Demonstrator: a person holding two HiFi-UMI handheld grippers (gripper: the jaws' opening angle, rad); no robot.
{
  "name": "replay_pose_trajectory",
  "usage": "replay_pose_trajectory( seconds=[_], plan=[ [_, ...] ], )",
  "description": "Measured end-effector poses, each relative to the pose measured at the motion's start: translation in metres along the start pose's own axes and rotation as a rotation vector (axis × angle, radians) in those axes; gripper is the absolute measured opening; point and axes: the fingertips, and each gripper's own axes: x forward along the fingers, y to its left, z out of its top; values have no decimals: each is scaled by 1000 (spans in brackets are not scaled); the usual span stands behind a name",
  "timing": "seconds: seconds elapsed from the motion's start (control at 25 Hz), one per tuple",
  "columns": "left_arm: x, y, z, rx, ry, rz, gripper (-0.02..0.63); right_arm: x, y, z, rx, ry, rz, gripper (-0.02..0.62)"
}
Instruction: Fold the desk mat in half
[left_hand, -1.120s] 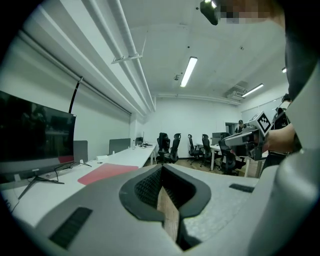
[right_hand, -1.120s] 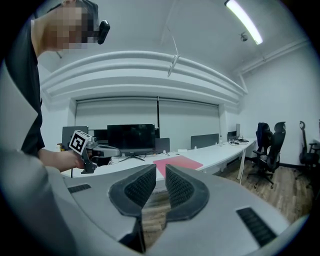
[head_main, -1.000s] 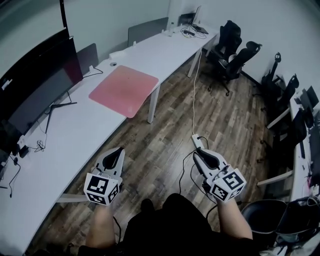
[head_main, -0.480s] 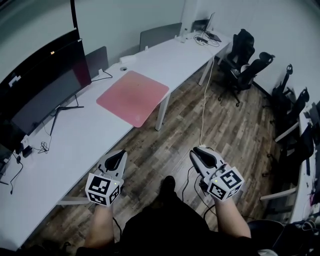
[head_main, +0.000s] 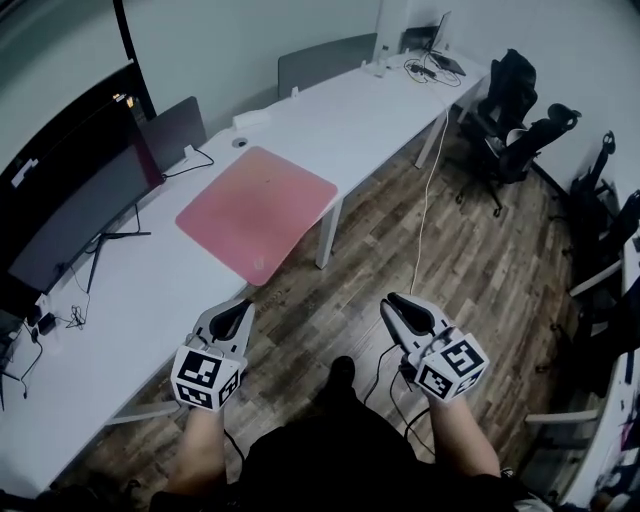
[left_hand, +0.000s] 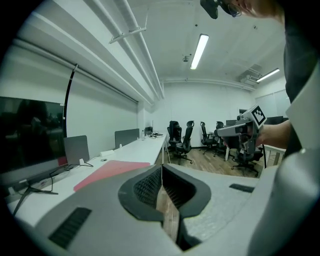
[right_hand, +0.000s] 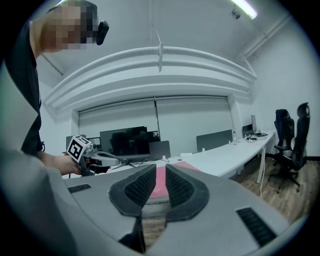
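One long white tabletop (head_main: 120, 330) stands at the left. The head view shows two black office chairs (head_main: 520, 110); the left gripper view shows a longer row, perhaps five. One square pink desk mat (head_main: 255, 210) lies flat and unfolded on the tabletop, its near corner at the front edge. Two tools hover over the wood floor (head_main: 470, 250), well apart from it: the left tool (head_main: 236, 310) pressed together and empty, the right tool (head_main: 398, 303) narrowly parted and empty.

Monitor (head_main: 70, 210) cut off, L edge
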Motion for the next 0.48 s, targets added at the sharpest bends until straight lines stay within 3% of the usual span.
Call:
replay_pose_trajectory(
  seconds=[0.24,0.48],
  plan=[
    [98,-10,35,17,32,9,5,26,-110,12,26,3,30,55],
    [159,-13,51,43,64,39,5,47,-180,15,57,-3,59,55]
  ],
)
